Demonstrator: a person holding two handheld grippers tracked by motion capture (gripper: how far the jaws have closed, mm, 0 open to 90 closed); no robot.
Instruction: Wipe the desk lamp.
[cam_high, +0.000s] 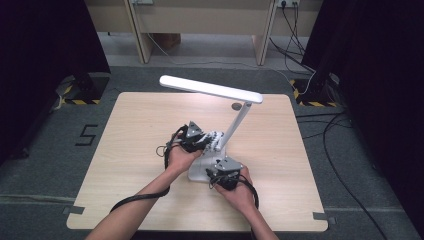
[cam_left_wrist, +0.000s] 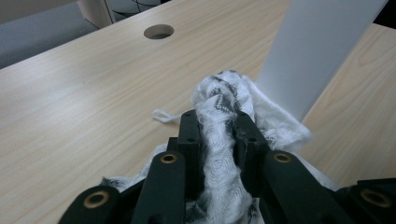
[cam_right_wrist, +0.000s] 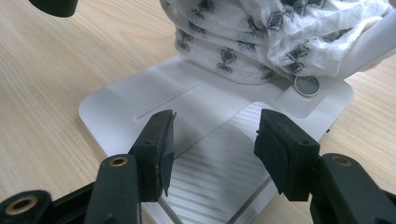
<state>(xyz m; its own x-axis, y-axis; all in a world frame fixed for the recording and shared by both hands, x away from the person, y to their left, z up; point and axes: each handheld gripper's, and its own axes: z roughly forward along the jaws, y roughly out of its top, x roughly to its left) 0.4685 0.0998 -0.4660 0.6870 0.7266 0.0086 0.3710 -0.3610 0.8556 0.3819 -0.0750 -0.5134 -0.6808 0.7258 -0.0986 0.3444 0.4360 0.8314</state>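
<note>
A white desk lamp (cam_high: 215, 90) stands mid-table, its flat base (cam_right_wrist: 205, 116) lying under both grippers. My left gripper (cam_left_wrist: 218, 122) is shut on a white cloth with black patterns (cam_left_wrist: 223, 100), pressing it against the foot of the lamp's stem (cam_left_wrist: 317, 51). In the high view the left gripper (cam_high: 196, 137) sits left of the stem with the cloth (cam_high: 214, 141) bunched at its tip. My right gripper (cam_right_wrist: 215, 140) is open just above the near part of the base, nothing between its jaws; the cloth (cam_right_wrist: 275, 37) lies ahead of it. In the high view the right gripper (cam_high: 223, 171) is at the base's near edge.
The wooden table (cam_high: 130, 145) has a round cable hole (cam_high: 236, 106) near its far edge, behind the lamp. Cables trail on the grey floor at right (cam_high: 340, 125). Black-and-yellow stands (cam_high: 80, 92) sit beyond the table's far corners.
</note>
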